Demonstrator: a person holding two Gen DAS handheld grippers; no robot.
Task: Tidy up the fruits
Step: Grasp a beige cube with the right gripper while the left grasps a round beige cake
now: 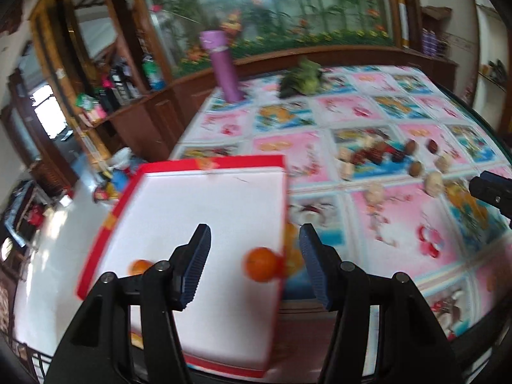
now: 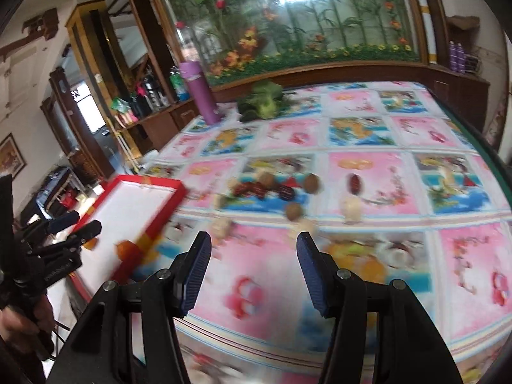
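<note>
A red-rimmed tray [image 1: 211, 161] with a white floor lies at the table's left edge. One orange [image 1: 260, 264] rests against its right wall, and a second orange [image 1: 140, 266] shows behind my left finger. My left gripper [image 1: 255, 228] hovers open over the tray, holding nothing. Walnuts [image 2: 312, 183], red dates [image 2: 252, 188] and pale pieces [image 2: 352, 206] lie scattered on the patterned cloth beyond my right gripper [image 2: 254, 236], which is open and empty above the cloth. In the right wrist view, the tray [image 2: 150, 185], an orange [image 2: 126, 249] and the left gripper [image 2: 81, 223] sit at the left.
A purple bottle [image 2: 200, 92] and a green leafy vegetable [image 2: 262, 100] stand at the table's far side, before a wooden cabinet. A hand [image 2: 19, 329] holds the left gripper's handle. The tray overhangs the table's left edge, with floor and clutter below.
</note>
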